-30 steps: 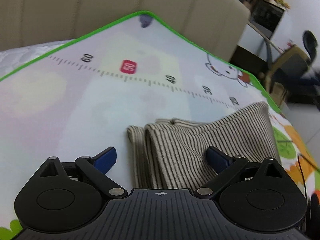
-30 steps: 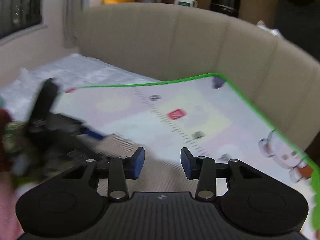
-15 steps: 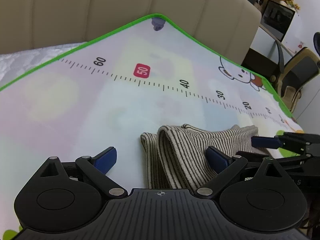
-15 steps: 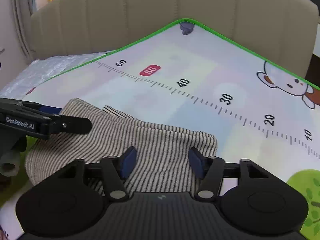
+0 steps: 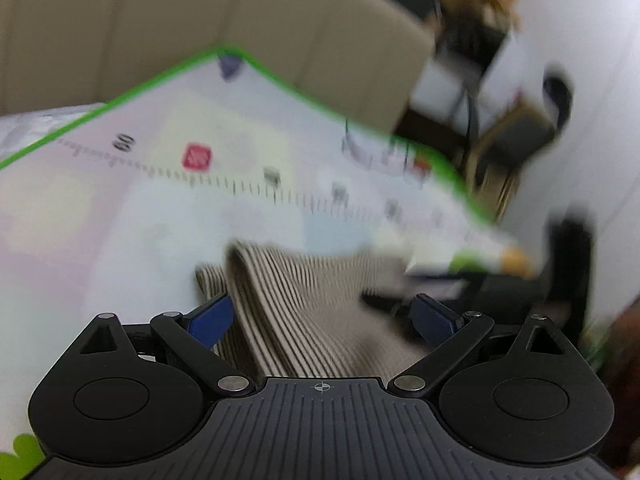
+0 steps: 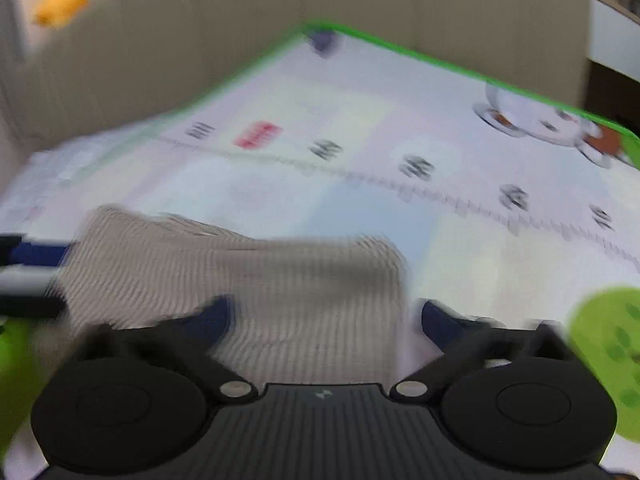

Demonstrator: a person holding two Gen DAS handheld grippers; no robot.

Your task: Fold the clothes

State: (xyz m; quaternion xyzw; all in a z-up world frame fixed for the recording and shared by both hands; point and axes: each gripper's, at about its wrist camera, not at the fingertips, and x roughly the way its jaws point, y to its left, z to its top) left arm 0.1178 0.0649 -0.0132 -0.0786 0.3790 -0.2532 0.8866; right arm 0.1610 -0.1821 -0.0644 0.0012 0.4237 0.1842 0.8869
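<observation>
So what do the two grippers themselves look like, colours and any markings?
Both look alike. The left gripper has a black ribbed body, two round black discs, black linkage arms with silver pivot pins, dark blue finger pads, and a small crosshair mark at the centre. The right gripper shows the same black body and blue pads, blurred; its centre mark is unreadable.
</observation>
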